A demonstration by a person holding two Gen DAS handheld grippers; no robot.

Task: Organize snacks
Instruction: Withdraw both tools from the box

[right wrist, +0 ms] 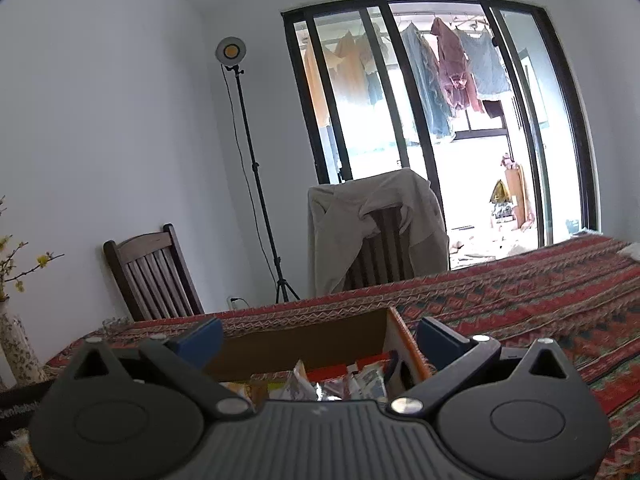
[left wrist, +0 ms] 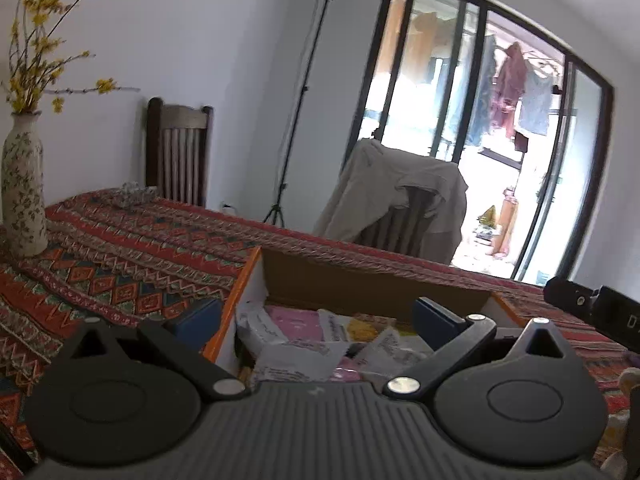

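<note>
Both my jaws gape empty over the box (left wrist: 360, 276); snack packets (left wrist: 304, 340) lie just below-ahead of left gripper (left wrist: 316, 318), nearer than right gripper (right wrist: 320, 342).

1. On the snack packets (left wrist: 320, 344) inside the cardboard box (left wrist: 360, 276) there is some printing, but it is too blurred to read.
2. The black device (left wrist: 600, 308) at the right edge carries white characters, cut off and not readable.
</note>
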